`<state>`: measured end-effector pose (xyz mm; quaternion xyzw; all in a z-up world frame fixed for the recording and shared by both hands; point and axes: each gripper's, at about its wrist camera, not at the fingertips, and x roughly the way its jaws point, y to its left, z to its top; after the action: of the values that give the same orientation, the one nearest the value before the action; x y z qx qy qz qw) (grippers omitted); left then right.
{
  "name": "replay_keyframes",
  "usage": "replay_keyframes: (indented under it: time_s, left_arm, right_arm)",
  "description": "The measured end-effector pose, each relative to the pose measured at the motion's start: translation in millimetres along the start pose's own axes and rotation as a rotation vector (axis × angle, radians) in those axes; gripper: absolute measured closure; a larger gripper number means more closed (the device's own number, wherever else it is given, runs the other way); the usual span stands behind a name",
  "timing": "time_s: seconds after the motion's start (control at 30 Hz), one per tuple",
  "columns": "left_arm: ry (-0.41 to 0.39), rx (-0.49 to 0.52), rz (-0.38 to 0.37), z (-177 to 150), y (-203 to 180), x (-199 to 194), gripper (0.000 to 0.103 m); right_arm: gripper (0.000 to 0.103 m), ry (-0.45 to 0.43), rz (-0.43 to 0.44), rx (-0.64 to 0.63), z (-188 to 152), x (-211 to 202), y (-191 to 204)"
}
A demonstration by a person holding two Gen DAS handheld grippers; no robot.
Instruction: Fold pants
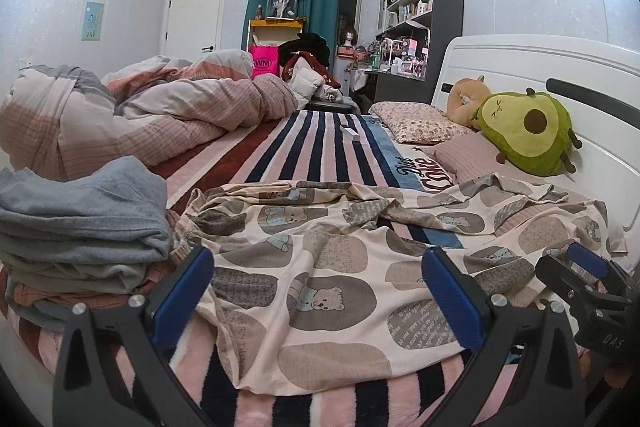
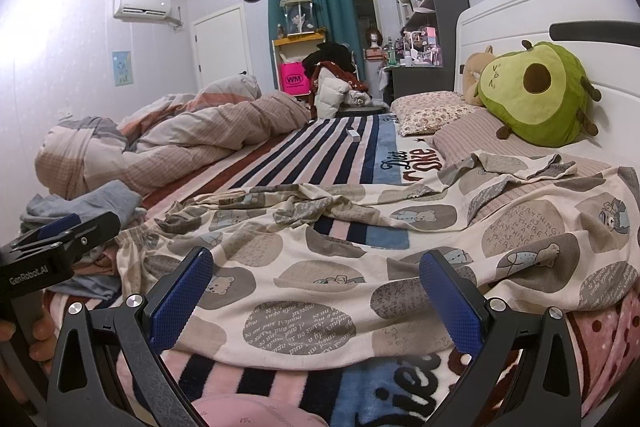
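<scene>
1. The bear-print pajama pants (image 1: pixel 320 267) lie spread and rumpled across the striped blanket (image 1: pixel 320 139), directly ahead of both grippers and reaching under their fingertips.
2. Their long axis runs side to side: the gathered waistband (image 2: pixel 132 239) sits at the left, next to a stack of folded clothes (image 1: pixel 80 227), and the legs trail right toward the pillow (image 2: pixel 480 139) and the avocado plush (image 2: pixel 536 95).
3. The left gripper (image 1: pixel 320 299) has its jaws spread wide, empty, over the waist half.
4. The right gripper (image 2: pixel 316 299) is likewise spread and empty, nearer the leg half.
5. Judged from this, each gripper is placed to pinch the near edge of its own half.
</scene>
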<state>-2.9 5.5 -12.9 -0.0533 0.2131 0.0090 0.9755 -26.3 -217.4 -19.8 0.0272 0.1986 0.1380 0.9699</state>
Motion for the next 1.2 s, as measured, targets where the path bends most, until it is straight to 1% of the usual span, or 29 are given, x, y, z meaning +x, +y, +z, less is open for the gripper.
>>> replay_keyframes:
  time_s: [0.33,0.47,0.53,0.57,0.6,0.63,0.67,0.7,0.73,0.77,0.83,0.87,0.9,0.93,0.97,1.03,1.07,1.1,1.2]
  left_arm:
    - [0.001,0.000,0.002,-1,1,0,0.001]
    - [0.014,-0.003,0.001,-6,5,3,0.001]
    - [0.021,0.012,-0.019,-8,8,4,0.001]
    - [0.020,0.024,-0.013,-10,12,4,0.001]
    - [0.024,0.030,0.008,-13,17,4,0.001]
    - [0.038,0.031,0.029,-16,24,6,0.001]
    - [0.067,0.015,0.044,-19,34,11,0.001]
    - [0.088,-0.012,0.047,-24,45,14,0.001]
    - [0.103,-0.034,0.046,-27,52,17,0.001]
    - [0.130,-0.078,0.047,-32,65,22,0.001]
    - [0.170,-0.133,0.050,-40,79,30,0.001]
    - [0.197,-0.156,0.055,-44,85,35,0.002]
    - [0.213,-0.169,0.061,-48,88,38,0.005]
    - [0.230,-0.176,0.065,-52,91,41,0.009]
    - [0.246,-0.181,0.067,-55,93,44,0.011]
    - [0.271,-0.191,0.064,-60,95,51,0.022]
    - [0.283,-0.199,0.062,-62,96,56,0.024]
    - [0.293,-0.209,0.061,-64,97,60,0.025]
    - [0.309,-0.242,0.037,-66,94,71,0.026]
  right_arm:
    - [0.000,0.000,0.002,0.001,0,0,-1]
    - [0.000,-0.002,0.004,0.007,-1,0,0]
    - [0.000,-0.015,0.029,0.022,-1,-2,-4]
    - [0.000,-0.032,0.053,0.032,-1,-6,-9]
    - [0.001,-0.050,0.053,0.038,-2,-9,-14]
    - [0.001,-0.072,0.010,0.033,-4,-13,-23]
    - [0.000,-0.073,-0.058,0.020,-6,-13,-31]
    - [0.000,-0.054,-0.132,0.008,-10,-9,-41]
    - [0.000,-0.013,-0.183,0.015,-16,-3,-55]
    - [0.000,0.022,-0.194,0.043,-22,3,-68]
    - [0.001,0.091,-0.178,0.155,-40,13,-101]
    - [0.005,0.118,-0.169,0.202,-49,17,-114]
    - [0.009,0.145,-0.166,0.246,-57,20,-127]
    - [0.011,0.168,-0.164,0.286,-64,22,-140]
    - [0.013,0.177,-0.165,0.314,-69,23,-151]
    - [0.014,0.175,-0.169,0.337,-74,22,-166]
    - [0.014,0.170,-0.174,0.348,-75,22,-173]
    - [0.014,0.163,-0.185,0.360,-75,21,-180]
    - [0.014,0.133,-0.218,0.406,-73,17,-201]
